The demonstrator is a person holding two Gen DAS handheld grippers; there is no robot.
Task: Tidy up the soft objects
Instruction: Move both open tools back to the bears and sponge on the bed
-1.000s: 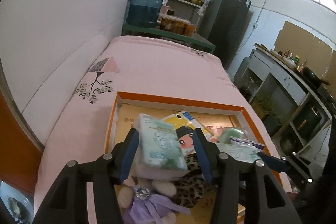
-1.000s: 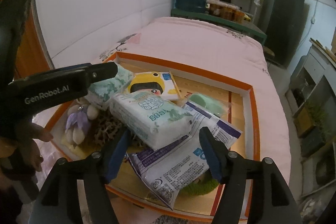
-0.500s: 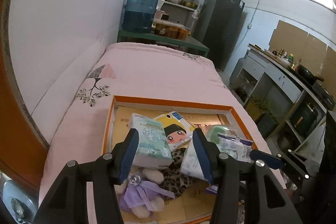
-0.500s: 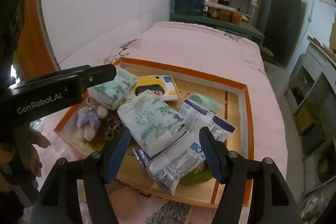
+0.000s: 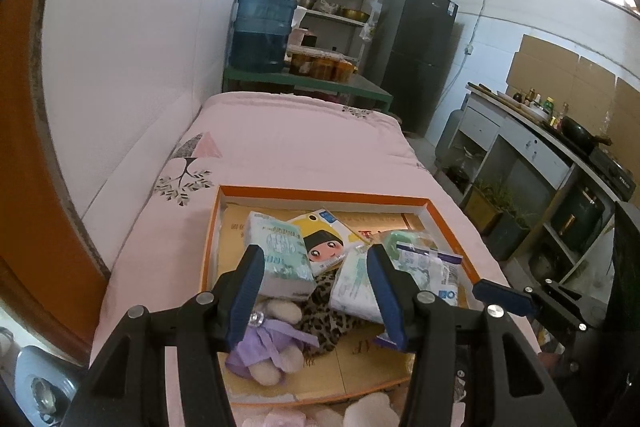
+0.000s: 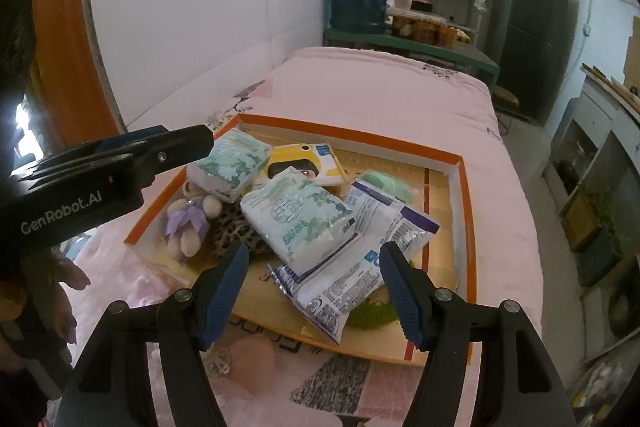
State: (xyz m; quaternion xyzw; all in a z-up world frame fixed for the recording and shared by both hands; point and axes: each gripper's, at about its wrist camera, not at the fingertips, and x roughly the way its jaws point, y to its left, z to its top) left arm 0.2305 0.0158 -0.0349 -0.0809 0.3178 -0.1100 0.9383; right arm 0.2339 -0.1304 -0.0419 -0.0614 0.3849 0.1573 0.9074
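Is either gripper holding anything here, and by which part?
Nothing is held. The left gripper and right gripper hang open above the packs in the orange tray.

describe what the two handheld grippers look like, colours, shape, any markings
Both match. The left gripper and right gripper have black angular plastic arms with round silver screws at the joints, each ending in a blue ribbed finger pad. Seen side-on from the right wrist view, the left gripper's black body carries white "GenRobot.AI" lettering. No cables show. A hand appears below it; no sleeve is clearly visible.
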